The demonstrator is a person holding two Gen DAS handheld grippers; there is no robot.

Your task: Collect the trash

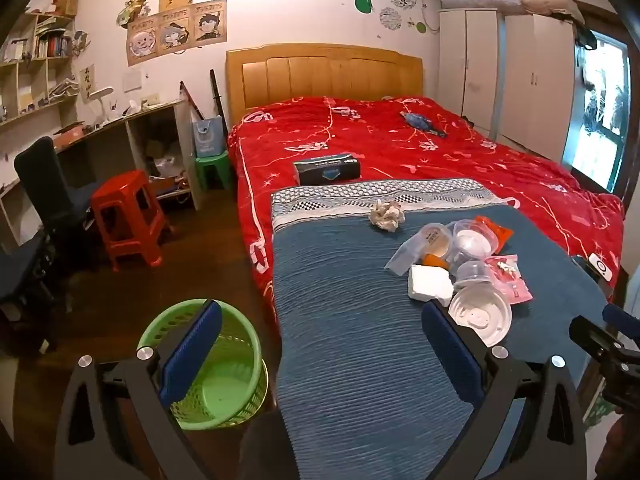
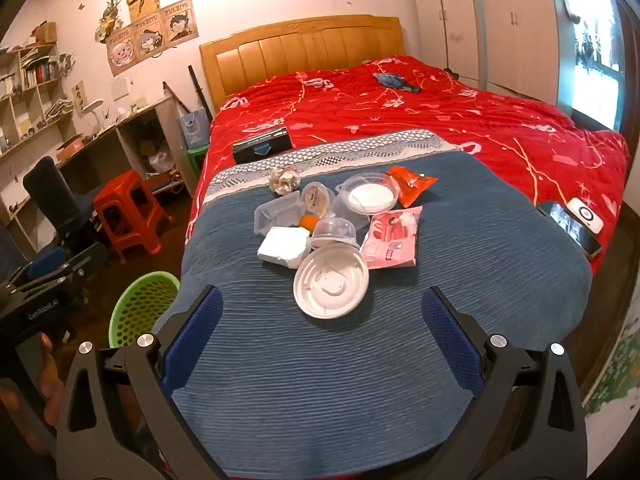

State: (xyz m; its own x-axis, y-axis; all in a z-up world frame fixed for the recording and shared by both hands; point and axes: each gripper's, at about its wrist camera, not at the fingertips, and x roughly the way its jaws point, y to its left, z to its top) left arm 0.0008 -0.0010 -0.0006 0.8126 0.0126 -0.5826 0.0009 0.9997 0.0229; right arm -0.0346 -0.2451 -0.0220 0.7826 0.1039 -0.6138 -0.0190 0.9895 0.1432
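Note:
A heap of trash lies on the blue blanket (image 2: 320, 360) at the foot of the bed: a round white lid (image 2: 331, 283) (image 1: 480, 315), a white foam piece (image 2: 283, 247) (image 1: 430, 282), clear plastic tubs (image 2: 370, 196) (image 1: 474, 238), a pink wrapper (image 2: 394, 238), an orange-red wrapper (image 2: 412, 182) and a crumpled paper ball (image 2: 284, 180) (image 1: 386, 216). A green mesh basket (image 1: 218, 364) (image 2: 140, 308) stands on the floor at the bed's left. My left gripper (image 1: 322, 354) is open above the blanket's left edge. My right gripper (image 2: 322, 340) is open just short of the lid, nothing between its fingers.
A black box (image 1: 327, 168) and a blue toy (image 1: 420, 122) lie on the red duvet (image 1: 440, 152). A phone and a white device (image 2: 586, 214) sit at the bed's right edge. A red stool (image 1: 128, 220), a dark chair (image 1: 52, 188) and a desk stand on the left.

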